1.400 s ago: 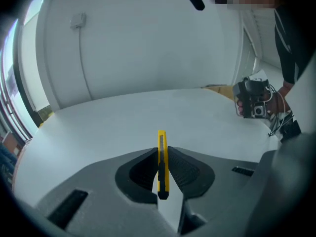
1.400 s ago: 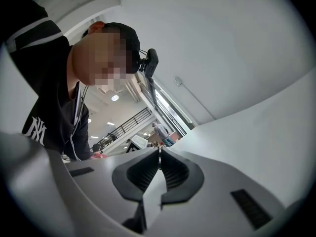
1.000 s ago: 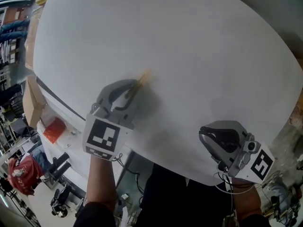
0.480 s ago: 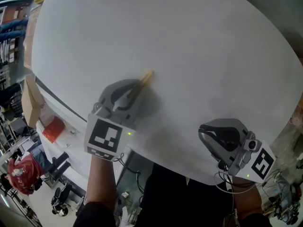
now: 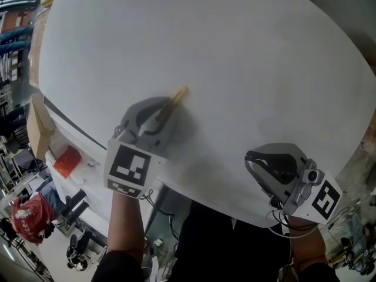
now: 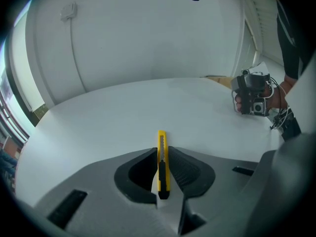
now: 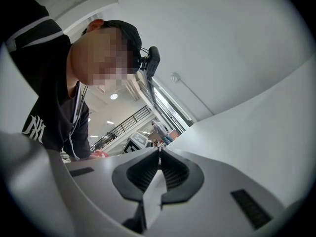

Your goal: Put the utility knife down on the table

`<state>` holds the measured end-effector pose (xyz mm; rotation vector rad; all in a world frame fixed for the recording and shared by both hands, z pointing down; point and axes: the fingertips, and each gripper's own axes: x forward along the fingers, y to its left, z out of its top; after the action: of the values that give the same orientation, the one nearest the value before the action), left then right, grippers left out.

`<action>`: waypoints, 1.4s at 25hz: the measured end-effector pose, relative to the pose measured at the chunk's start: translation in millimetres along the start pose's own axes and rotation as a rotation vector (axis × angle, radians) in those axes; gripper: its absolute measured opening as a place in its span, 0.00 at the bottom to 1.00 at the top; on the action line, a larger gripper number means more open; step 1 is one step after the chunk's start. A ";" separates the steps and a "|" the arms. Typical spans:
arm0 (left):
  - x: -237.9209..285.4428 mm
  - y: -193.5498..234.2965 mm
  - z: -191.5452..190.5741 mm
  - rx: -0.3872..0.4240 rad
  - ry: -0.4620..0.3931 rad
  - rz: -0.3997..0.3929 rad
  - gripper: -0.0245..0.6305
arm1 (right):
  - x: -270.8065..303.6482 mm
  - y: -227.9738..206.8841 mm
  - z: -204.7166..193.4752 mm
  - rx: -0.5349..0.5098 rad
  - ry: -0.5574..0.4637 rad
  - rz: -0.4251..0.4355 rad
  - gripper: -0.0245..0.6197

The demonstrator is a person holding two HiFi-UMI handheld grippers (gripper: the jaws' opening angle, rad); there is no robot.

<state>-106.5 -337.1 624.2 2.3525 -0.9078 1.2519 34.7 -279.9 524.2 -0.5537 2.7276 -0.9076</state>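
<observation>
**benchrat:** ok, walk me through it left to right, what's where?

**sliceoflife:** Way off to the left of the left tongs (image 5: 160,113), past the edge of the white worktop (image 5: 247,63), there's a cardboard box (image 5: 39,125) and a red thing (image 5: 66,160) just beside it. The left tongs are clamped on the utility knife (image 6: 162,164). It has a yellow body with a black slider and is pinched by its flat sides, so it stands on edge. Its back end sits between the jaws, and the front end pokes out past the tips, pointing away from the person.

**benchrat:** so is it actually down on the worktop?

**sliceoflife:** can't tell tbh. In the head view it's low over the worktop, near the edge closest to the person, but I can't make out whether it touches. It's gripped though, not let go.

**benchrat:** and the other side?

**sliceoflife:** The right tongs (image 7: 159,151) are well apart from the left ones, off to their right and over the near rim of the worktop. Their jaws are pressed together with nothing in them. Their camera looks up at the person, who's in a black top (image 7: 44,107).
</observation>
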 end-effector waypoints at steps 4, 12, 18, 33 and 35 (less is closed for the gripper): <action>-0.4 -1.5 -1.8 0.001 -0.006 -0.007 0.16 | -0.6 2.0 -3.5 0.000 -0.003 -0.006 0.05; -29.0 7.9 10.0 -0.026 -0.159 0.035 0.22 | 2.3 10.7 -2.9 -0.059 0.003 -0.039 0.05; -127.4 -19.0 46.6 0.020 -0.523 -0.034 0.05 | 1.2 70.4 35.0 -0.118 -0.004 -0.178 0.05; -383.2 -195.9 135.6 -0.017 -0.881 -0.331 0.05 | -94.3 344.3 148.5 -0.329 -0.200 -0.221 0.05; -405.4 -225.5 126.6 0.012 -0.899 -0.320 0.05 | -113.4 374.3 139.3 -0.355 -0.225 -0.211 0.05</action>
<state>-44.8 -83.4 220.4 2.9258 -0.6729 0.0295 75.4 -30.2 195.1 -0.9602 2.6653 -0.3662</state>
